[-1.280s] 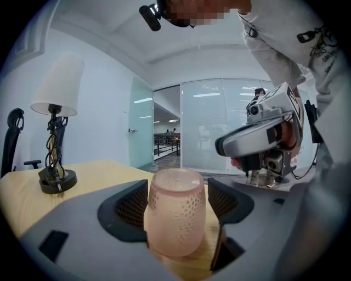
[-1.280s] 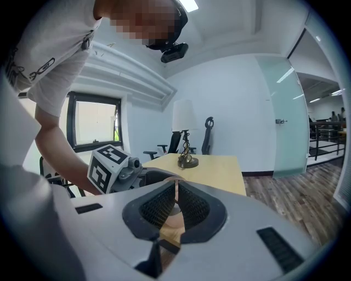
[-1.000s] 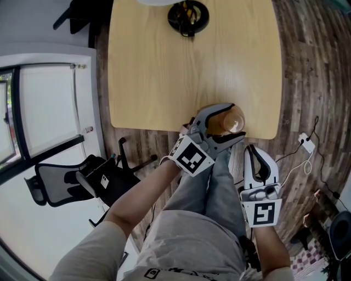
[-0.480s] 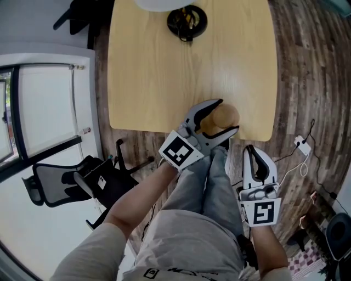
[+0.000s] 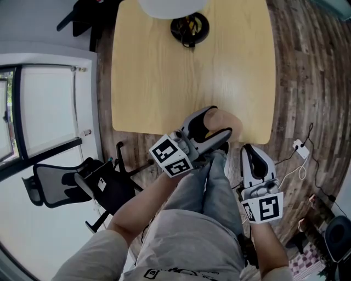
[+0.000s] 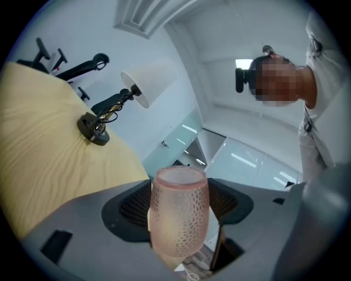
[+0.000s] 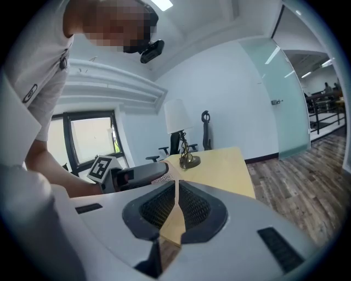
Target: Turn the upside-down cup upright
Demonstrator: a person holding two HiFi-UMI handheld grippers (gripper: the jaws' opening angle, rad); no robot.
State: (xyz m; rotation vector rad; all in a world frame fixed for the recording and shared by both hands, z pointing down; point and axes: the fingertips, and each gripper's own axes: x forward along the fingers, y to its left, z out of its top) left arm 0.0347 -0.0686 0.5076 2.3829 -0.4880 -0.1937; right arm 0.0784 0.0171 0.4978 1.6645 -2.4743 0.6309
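Observation:
A pinkish, dotted translucent cup point(image 6: 180, 211) sits between the jaws of my left gripper point(image 6: 180, 222), which is shut on its sides. The open rim is at the top of that view. From the head view the cup point(image 5: 224, 121) hangs over the near edge of the wooden table point(image 5: 164, 71), with the left gripper point(image 5: 218, 123) clamped round it and rolled over. Whether the cup touches the table I cannot tell. My right gripper point(image 5: 251, 151) hangs below the table edge by the person's legs. Its jaws point(image 7: 176, 189) are shut with nothing between them.
A lamp with a dark base point(image 5: 189, 27) and a white shade point(image 5: 173, 5) stands at the table's far side. A black office chair point(image 5: 71, 184) is on the floor at the left. A white plug and cable point(image 5: 300, 147) lie on the floor at the right.
My left gripper has rolled over with the cup in it, and its marker cube has swung left and down. The cup has turned with it. The right gripper has hardly moved.

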